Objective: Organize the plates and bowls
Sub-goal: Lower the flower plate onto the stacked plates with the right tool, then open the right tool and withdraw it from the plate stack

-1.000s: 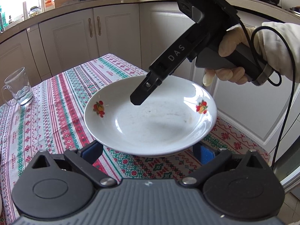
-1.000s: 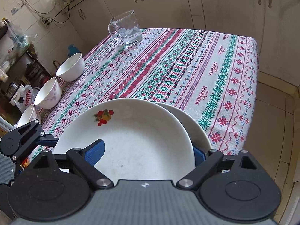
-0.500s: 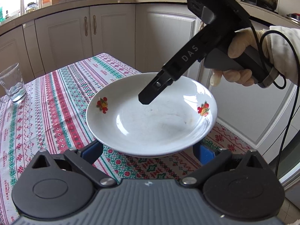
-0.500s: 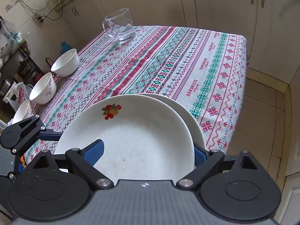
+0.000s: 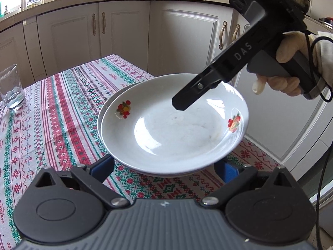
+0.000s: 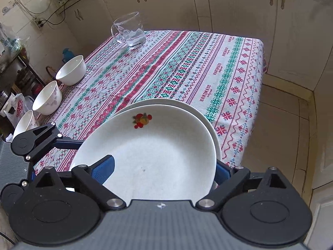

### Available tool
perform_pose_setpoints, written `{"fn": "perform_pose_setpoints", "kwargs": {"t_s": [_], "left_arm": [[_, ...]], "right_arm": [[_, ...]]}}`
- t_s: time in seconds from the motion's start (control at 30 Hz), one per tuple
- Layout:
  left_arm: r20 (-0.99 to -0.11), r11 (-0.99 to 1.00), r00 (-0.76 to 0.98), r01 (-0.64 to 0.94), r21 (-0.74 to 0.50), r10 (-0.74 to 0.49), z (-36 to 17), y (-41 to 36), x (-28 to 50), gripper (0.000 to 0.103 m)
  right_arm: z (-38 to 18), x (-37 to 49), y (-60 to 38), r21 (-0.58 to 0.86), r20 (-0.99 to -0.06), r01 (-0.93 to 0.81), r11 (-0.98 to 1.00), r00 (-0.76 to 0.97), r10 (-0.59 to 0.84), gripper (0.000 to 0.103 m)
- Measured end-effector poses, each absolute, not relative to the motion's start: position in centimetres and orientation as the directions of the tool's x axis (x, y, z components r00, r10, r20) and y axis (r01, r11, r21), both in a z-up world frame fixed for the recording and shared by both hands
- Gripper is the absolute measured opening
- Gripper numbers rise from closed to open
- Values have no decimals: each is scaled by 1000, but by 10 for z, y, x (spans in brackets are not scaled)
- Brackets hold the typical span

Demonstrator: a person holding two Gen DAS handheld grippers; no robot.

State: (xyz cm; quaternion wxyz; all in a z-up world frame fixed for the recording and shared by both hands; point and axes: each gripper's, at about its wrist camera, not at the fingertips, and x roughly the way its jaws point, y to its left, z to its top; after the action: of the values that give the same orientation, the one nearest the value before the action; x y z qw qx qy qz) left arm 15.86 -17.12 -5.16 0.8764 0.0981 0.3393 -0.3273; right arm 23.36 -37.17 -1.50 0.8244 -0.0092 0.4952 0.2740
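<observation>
White glazed ceramic plate with fruit decals [image 5: 172, 125] now sits on a plainer white plate [image 6: 209, 123] beneath it, at the striped woven tablecloth's [image 5: 62, 108] near corner. Your right gripper [image 6: 164, 167] has just been spreading its jaws; the blue pads straddle the plate's near rim without pressing. Lift clear straight up so you don't nudge the stack. Your left gripper [image 5: 166, 166] stands apart too, flanking the rim. Three white bowls [image 6: 71, 73] wait far left of your right gripper.

plate [image 6: 158, 162] stacked on another plate [image 6: 212, 125] at the table's [image 6: 187, 62] corner; glass mug [image 6: 130, 30] far behind
</observation>
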Motion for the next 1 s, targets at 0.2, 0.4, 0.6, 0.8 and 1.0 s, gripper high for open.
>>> {"fn": "perform_pose_setpoints", "kwargs": {"t_s": [0.2, 0.4, 0.6, 0.8, 1.0], "left_arm": [[-649, 762, 561, 646, -44, -513, -50, -170, 155, 101], [-653, 766, 562, 641, -43, -507, -51, -169, 155, 101], [-645, 761, 571, 648, -25, -508, -50, -170, 152, 101], [-641, 755, 577, 656, -6, -506, -48, -172, 148, 101], [-632, 746, 580, 665, 4, -514, -45, -172, 142, 101]], "right_arm": [[-11, 226, -373, 242, -825, -450, 860, 371, 426, 100], [-11, 219, -373, 226, -828, -441, 869, 383, 410, 100], [-11, 211, -373, 211, -829, -432, 877, 396, 395, 100], [-12, 203, -374, 202, -825, -420, 885, 413, 385, 101], [-17, 196, -379, 196, -828, -398, 896, 423, 369, 102]]}}
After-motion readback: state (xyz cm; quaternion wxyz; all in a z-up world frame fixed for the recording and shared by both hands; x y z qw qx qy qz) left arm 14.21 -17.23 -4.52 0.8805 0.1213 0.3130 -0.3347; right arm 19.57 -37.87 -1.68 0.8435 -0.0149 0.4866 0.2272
